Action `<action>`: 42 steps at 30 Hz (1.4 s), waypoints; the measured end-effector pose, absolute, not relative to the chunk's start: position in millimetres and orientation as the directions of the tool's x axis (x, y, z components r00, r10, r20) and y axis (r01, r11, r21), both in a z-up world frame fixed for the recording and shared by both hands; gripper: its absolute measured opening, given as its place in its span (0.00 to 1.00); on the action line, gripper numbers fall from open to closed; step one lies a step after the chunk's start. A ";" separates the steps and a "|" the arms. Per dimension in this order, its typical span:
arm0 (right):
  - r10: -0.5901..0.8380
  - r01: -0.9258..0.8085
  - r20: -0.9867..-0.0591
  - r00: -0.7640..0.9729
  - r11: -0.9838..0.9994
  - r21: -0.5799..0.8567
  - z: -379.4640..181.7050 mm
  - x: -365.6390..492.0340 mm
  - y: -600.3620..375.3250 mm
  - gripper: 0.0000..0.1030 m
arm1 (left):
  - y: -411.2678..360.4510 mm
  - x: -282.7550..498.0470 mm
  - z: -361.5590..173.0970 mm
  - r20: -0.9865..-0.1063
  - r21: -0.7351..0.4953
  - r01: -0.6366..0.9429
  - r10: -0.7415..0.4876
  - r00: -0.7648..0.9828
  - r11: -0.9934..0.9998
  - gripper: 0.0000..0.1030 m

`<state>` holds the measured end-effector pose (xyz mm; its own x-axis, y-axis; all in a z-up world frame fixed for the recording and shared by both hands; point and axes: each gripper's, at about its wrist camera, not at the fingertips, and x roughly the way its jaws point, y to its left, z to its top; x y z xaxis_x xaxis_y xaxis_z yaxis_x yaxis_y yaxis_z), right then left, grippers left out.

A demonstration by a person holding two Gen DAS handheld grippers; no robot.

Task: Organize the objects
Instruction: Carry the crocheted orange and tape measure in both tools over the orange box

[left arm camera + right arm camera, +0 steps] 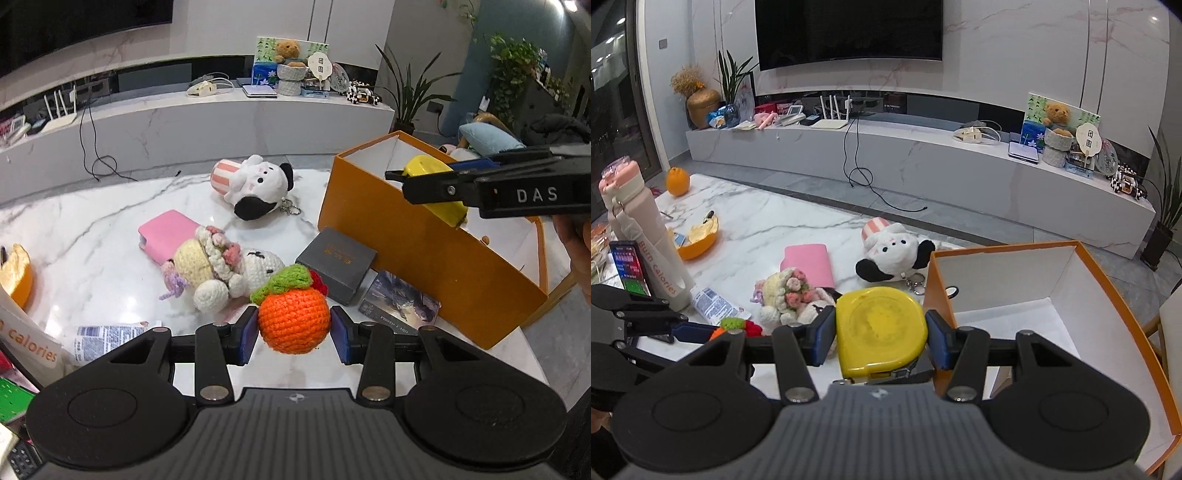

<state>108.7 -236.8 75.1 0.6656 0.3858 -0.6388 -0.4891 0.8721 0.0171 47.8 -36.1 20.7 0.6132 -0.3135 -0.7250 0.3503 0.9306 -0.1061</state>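
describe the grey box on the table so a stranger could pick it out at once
Find the big orange box on the marble table. At its near left corner lies the grey box, flat and dark with faint gold print. Unlike the glossy photo card pack beside it, it is plain and matte.
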 end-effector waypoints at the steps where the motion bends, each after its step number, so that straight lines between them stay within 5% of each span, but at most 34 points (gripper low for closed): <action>1: 0.386 -0.487 -0.636 0.668 0.873 0.019 76.0 108.6 -238.5 0.53 | -37.5 47.8 22.8 -0.725 -0.103 0.349 -0.311 0.615 0.931 0.47; 24: 0.296 -0.222 -0.573 0.764 0.955 0.196 90.6 148.2 -357.7 0.53 | -147.1 76.4 104.5 -0.673 0.011 0.414 -0.299 0.677 0.910 0.47; 42: 0.169 -0.077 -0.674 0.719 0.983 0.165 57.2 185.5 -410.9 0.53 | -243.6 141.2 61.9 -0.758 0.073 0.448 -0.242 0.606 0.891 0.47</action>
